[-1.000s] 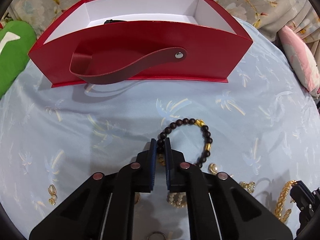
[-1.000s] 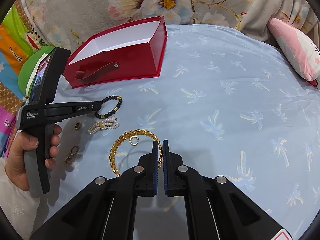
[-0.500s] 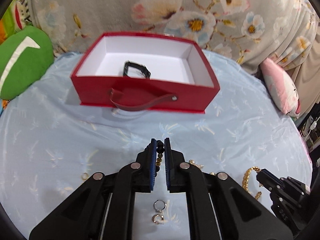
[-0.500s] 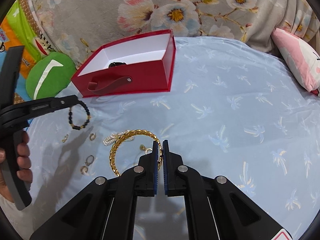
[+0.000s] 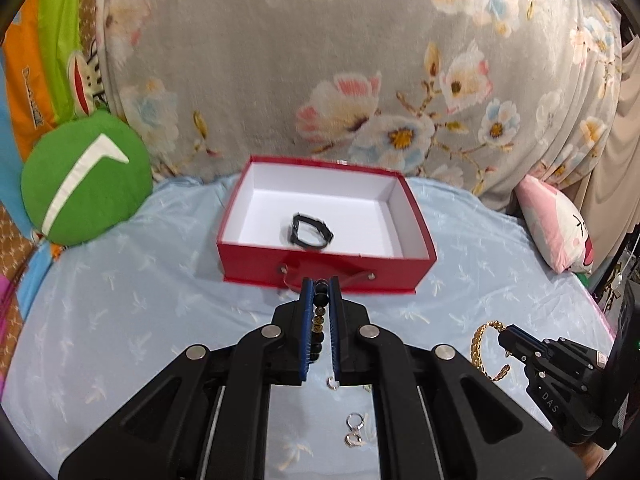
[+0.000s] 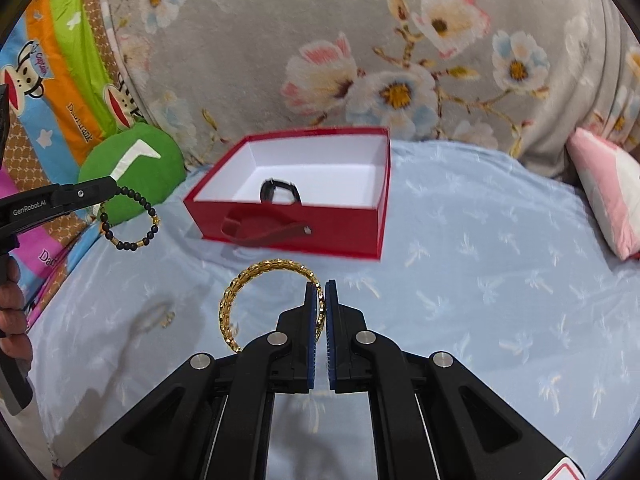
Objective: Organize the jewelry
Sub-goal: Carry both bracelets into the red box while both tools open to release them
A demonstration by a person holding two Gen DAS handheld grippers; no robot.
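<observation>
Above a pale blue bedsheet (image 6: 480, 280), two handheld grippers carried jewelry toward an open red box (image 5: 326, 268). A second before, both bracelets had been lying on the sheet with the grippers closed on them; now both had been lifted clear and hung in the air, so the pick-up step looked finished and the carry to the box was likely underway.

Farthest left sat a round green cushion (image 5: 86, 180), against a flowered cover. Next, the left gripper (image 5: 321, 292) had its fingers closed on a dark beaded bracelet (image 6: 130, 220) with a few gold beads. From the right camera the loop dangled freely below the fingertips, off the sheet. The box had come into fuller view than before, its white floor now visible.

At centre stood the red box, a strap handle on its front wall, with one black band (image 5: 310, 232) already lying inside.

To the right, the right gripper (image 6: 320, 300) had its fingers pressed together on a gold chain bracelet (image 6: 240, 300), which arched up and leftward from the pads and no longer rested on the sheet.

Small rings and earrings (image 5: 354, 428) were left on the sheet beneath the left gripper, so more pieces remained to collect. Far right lay a pink pillow (image 5: 560, 232).
</observation>
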